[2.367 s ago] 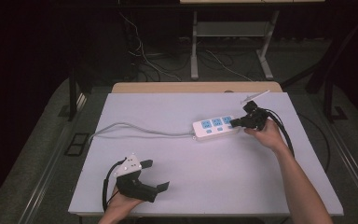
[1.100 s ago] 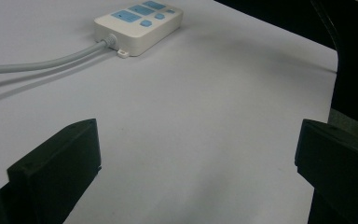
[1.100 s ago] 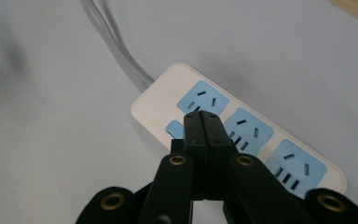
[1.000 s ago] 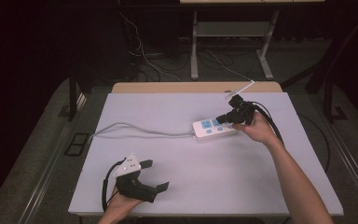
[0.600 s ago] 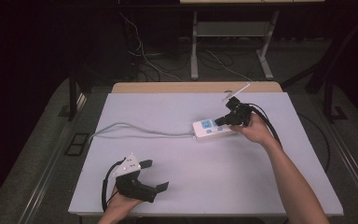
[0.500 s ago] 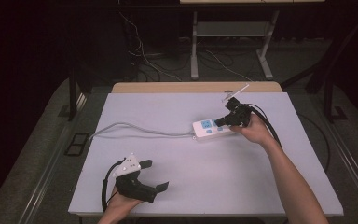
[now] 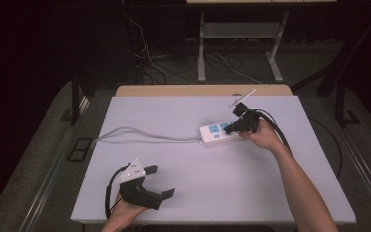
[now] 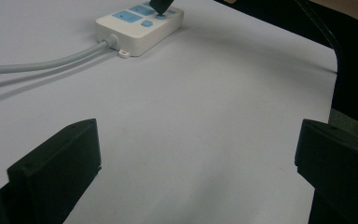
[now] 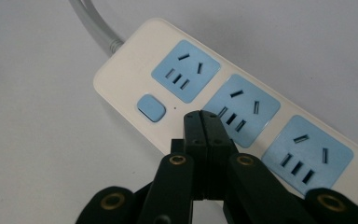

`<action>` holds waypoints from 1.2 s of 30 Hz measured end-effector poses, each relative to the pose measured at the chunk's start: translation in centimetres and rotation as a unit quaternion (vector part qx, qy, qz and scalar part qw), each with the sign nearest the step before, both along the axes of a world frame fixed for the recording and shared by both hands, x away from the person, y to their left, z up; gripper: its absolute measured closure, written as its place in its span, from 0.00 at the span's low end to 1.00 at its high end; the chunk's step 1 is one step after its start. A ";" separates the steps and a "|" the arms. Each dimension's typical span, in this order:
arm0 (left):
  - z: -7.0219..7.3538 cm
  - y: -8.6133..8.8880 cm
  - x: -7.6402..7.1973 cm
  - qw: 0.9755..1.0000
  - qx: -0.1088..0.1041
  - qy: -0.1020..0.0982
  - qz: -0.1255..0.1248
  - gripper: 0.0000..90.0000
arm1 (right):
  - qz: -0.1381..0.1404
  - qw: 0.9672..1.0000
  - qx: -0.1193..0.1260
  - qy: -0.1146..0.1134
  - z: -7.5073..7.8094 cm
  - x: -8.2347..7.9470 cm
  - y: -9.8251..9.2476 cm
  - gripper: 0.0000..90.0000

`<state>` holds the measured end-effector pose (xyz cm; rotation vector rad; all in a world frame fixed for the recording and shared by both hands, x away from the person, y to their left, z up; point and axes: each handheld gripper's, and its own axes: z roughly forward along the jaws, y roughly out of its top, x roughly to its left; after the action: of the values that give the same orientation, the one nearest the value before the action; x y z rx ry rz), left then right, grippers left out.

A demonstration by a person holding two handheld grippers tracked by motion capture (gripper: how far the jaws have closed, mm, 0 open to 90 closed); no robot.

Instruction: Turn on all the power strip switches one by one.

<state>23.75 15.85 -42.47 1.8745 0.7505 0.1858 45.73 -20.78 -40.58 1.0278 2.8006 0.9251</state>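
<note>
A white power strip with three blue sockets lies right of the table's middle, its grey cable running left. In the right gripper view the strip has a blue switch button near its cable end. My right gripper is shut with nothing between its jaws, its tip just over the strip's near edge, between the button and the middle socket. From above, the right gripper slants down onto the strip. My left gripper rests open at the front left, pointing toward the strip.
The white table has a wooden strip along its far edge. Black cables trail from the right gripper over the table's right side. Behind the table, the dark floor holds desk legs and loose wires. A dark sleeve or cable borders the left gripper view's right side.
My right gripper has moved left from the strip's right end onto the strip and tipped down toward it. The left gripper has not moved.
</note>
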 end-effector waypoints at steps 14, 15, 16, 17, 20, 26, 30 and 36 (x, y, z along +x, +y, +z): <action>0.0 -0.1 0.0 1.000 0.001 0.000 -0.002 0.00 | 0.001 1.000 0.012 -0.008 -0.3 -0.1 -0.4 1.00; 0.0 -0.1 -0.1 1.000 0.002 0.000 -0.002 0.00 | 0.003 1.000 0.011 -0.010 -0.3 -0.1 -0.4 1.00; 0.0 -0.1 -0.1 1.000 0.002 0.000 -0.002 0.00 | 0.004 1.000 0.011 -0.011 -0.4 -0.1 -0.4 1.00; 0.0 -0.1 -0.1 1.000 0.002 0.000 -0.002 0.00 | 0.003 1.000 0.014 -0.009 -0.4 -0.1 -0.5 1.00; 0.0 -0.1 0.0 1.000 0.002 0.001 -0.002 0.00 | 0.001 1.000 0.024 -0.007 -0.6 -0.1 -0.7 1.00; 0.0 -0.1 -0.1 1.000 0.002 -0.001 -0.001 0.00 | -0.003 0.999 0.044 -0.006 -1.0 -0.1 -1.1 1.00; 0.0 -0.1 -0.1 1.000 0.003 -0.001 -0.001 0.00 | -0.003 0.999 0.050 -0.006 -1.1 0.0 -1.3 1.00; 0.0 -0.2 -0.2 1.000 0.002 -0.002 -0.002 0.00 | -0.018 0.998 0.056 -0.002 -1.2 0.1 -2.2 1.00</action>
<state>23.53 15.68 -42.45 1.8798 0.7428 0.1890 45.82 -22.99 -41.82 1.0833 2.7445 1.0884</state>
